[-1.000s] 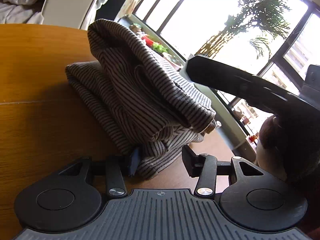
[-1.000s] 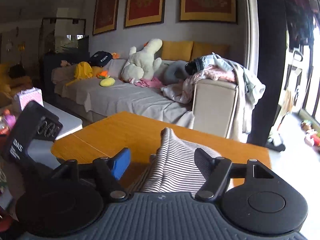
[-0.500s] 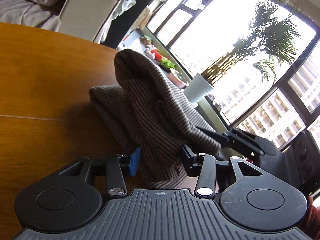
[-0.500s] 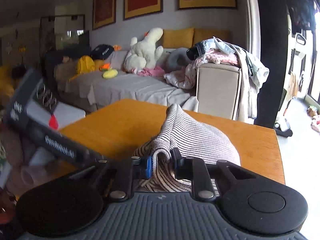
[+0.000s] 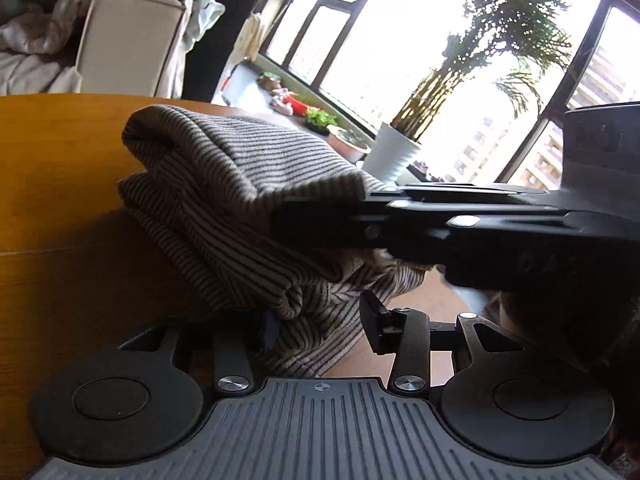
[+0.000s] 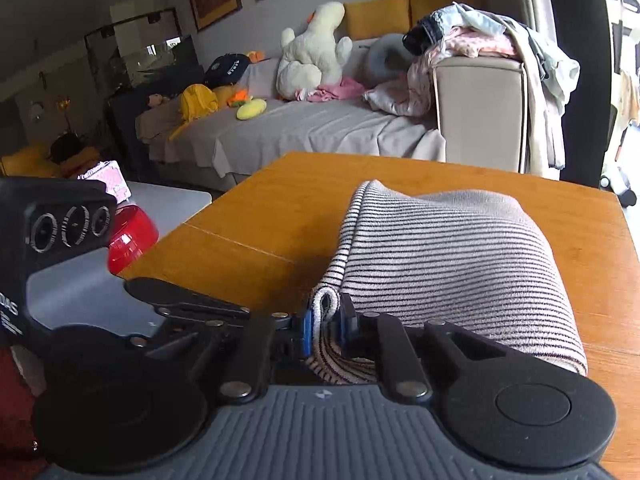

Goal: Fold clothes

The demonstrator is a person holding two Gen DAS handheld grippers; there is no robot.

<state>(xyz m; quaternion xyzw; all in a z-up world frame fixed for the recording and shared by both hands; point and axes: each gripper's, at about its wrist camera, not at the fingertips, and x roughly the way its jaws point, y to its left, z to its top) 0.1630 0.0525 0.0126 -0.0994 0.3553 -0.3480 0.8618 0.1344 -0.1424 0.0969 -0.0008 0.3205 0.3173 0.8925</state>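
Observation:
A grey garment with thin dark stripes [image 5: 224, 184] lies in a folded heap on the wooden table [image 5: 60, 200]. My left gripper [image 5: 320, 324] sits low at the near edge of the heap, a loose bottom layer lying between its spread fingers with no pinch showing. My right gripper [image 6: 325, 322] is shut on a rolled fold edge of the same garment [image 6: 440, 260], the blue pads squeezing it. In the left wrist view the right tool's black body [image 5: 480, 236] reaches across from the right, its tip against the upper fold.
The left tool's body [image 6: 60, 240] fills the left of the right wrist view. Beyond the table [image 6: 280, 208] are a low grey table [image 6: 160, 208] with a red object [image 6: 132, 236], a sofa with a plush toy [image 6: 312, 52] and piled clothes [image 6: 472, 40]. A potted plant [image 5: 392, 156] stands by the window.
My right gripper went from open to shut on the fold edge and came down low across the left view. The raised peak of the garment has sunk into a flatter heap.

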